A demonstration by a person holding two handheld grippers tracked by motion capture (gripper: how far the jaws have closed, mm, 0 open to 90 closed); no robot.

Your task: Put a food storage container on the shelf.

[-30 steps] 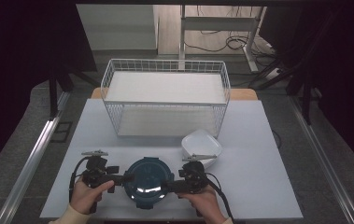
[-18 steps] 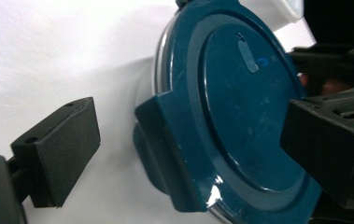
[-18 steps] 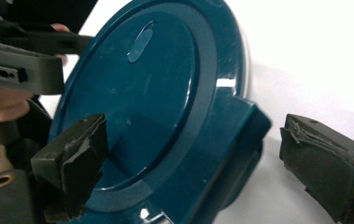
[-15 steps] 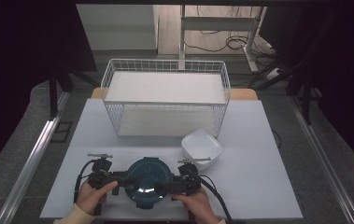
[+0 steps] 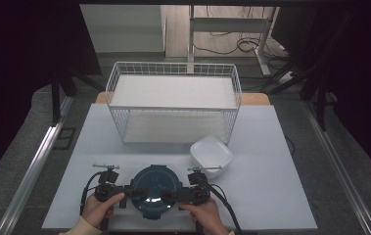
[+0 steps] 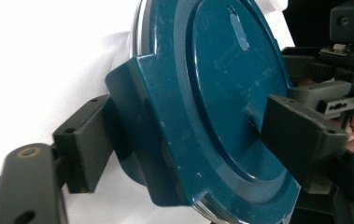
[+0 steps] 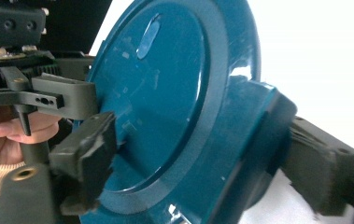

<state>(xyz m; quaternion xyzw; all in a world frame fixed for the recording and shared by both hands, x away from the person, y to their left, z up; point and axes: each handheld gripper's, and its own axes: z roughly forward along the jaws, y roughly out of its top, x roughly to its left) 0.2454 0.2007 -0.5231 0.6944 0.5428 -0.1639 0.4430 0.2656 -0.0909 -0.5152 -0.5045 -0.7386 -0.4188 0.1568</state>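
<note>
A round teal container with a teal lid [image 5: 154, 190] sits near the table's front edge, between both hands. My left gripper [image 5: 128, 192] is shut on the lid's left side latch and my right gripper [image 5: 179, 195] on its right side latch. In the left gripper view the lid [image 6: 221, 93] stands tilted, and my left gripper [image 6: 188, 140] has one jaw under the latch flap and one on the lid's top. In the right gripper view my right gripper [image 7: 202, 163] clamps the opposite latch of the lid [image 7: 165, 93] in the same way.
A white square bowl [image 5: 211, 154] lies just behind and to the right of the container. A white wire basket [image 5: 173, 105] stands at the back of the white table [image 5: 281, 186]. Dark floor and rails flank the table.
Both hands and grippers have drawn slightly in toward the container and toward the front edge. The container itself has barely moved.
</note>
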